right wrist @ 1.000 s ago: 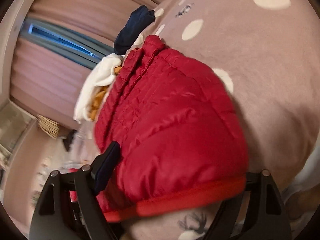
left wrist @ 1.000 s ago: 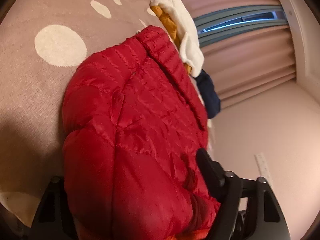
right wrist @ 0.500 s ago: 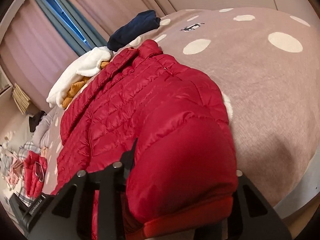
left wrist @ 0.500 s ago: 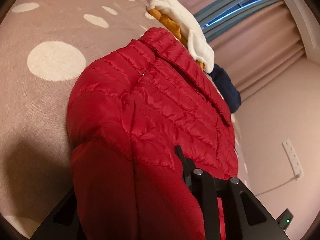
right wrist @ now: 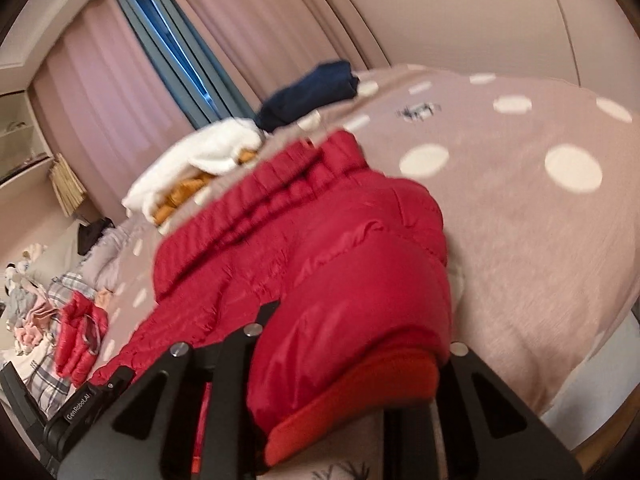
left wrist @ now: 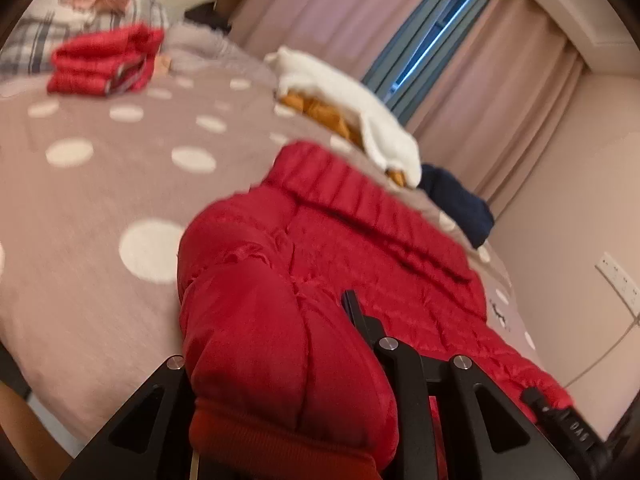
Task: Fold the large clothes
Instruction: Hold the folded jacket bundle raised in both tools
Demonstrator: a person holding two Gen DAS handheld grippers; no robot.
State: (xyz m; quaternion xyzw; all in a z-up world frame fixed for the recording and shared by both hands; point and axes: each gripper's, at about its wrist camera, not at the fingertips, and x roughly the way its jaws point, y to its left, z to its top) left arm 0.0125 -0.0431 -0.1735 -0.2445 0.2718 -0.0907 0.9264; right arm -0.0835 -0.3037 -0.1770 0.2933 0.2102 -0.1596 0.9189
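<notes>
A red quilted puffer jacket (left wrist: 360, 264) lies on a pink bedspread with white dots (left wrist: 100, 200), collar pointing away. My left gripper (left wrist: 280, 360) is shut on one sleeve cuff (left wrist: 276, 440) and holds it raised. My right gripper (right wrist: 352, 344) is shut on the other sleeve cuff (right wrist: 360, 392), also raised. The jacket also shows in the right wrist view (right wrist: 280, 232). The sleeves bulge between the fingers and hide the fingertips.
A white and orange garment (left wrist: 352, 116) and a folded navy garment (left wrist: 460, 204) lie beyond the collar. A folded red garment (left wrist: 104, 64) sits far left near checked bedding (right wrist: 60, 292). Curtains and a window (right wrist: 176, 52) stand behind. A wall socket (left wrist: 616, 276) is at right.
Both grippers have lifted and pulled back with the sleeves, so more of the bed and room shows. The jacket body stays flat on the bed.
</notes>
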